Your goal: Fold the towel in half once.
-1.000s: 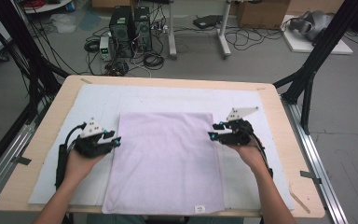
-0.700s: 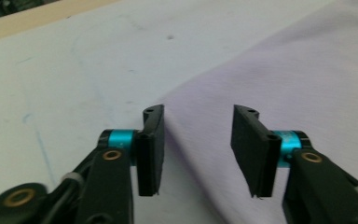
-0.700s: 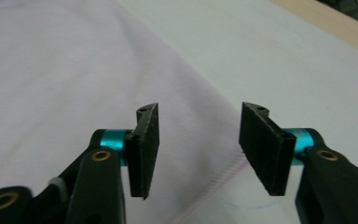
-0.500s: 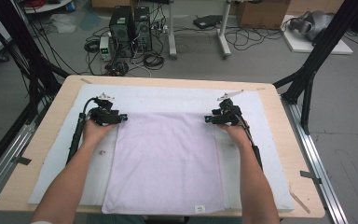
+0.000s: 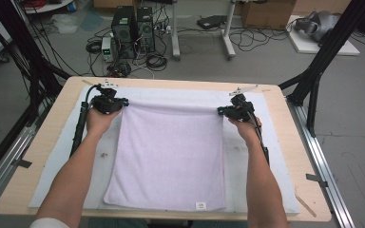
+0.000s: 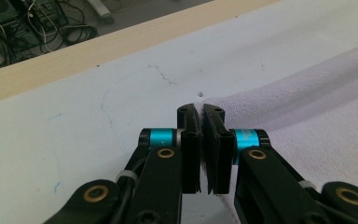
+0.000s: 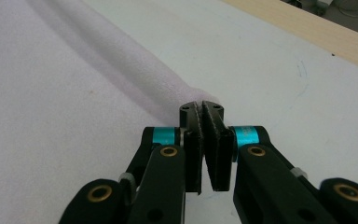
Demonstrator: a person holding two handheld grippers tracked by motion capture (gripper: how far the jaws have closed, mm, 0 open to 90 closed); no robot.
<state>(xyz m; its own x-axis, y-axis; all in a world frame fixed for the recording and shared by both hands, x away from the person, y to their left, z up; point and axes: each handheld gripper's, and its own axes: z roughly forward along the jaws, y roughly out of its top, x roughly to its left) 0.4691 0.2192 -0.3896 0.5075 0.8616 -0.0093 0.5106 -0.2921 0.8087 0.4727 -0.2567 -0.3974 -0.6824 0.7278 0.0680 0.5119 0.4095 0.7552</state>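
A lavender towel (image 5: 171,152) lies flat on the table, its far edge pushed up into a soft ridge. My left gripper (image 5: 122,102) is at the towel's far left corner and my right gripper (image 5: 221,111) at the far right corner. In the left gripper view the jaws (image 6: 200,112) have just been closing and now pinch the towel (image 6: 307,116) at its corner. In the right gripper view the jaws (image 7: 200,109) have also just been closing and now grip the rolled corner of the towel (image 7: 51,93).
A white mat (image 5: 271,156) covers the wooden table (image 5: 28,185) under the towel. A small label (image 5: 200,205) marks the towel's near edge. Computer towers (image 5: 133,26) and cables sit on the floor beyond the table, and black frame legs (image 5: 323,61) stand at the right.
Both hands moved from the towel's sides away from the person to its far corners. Both pairs of jaws went from open to closed, and the far edge has bunched into a ridge.
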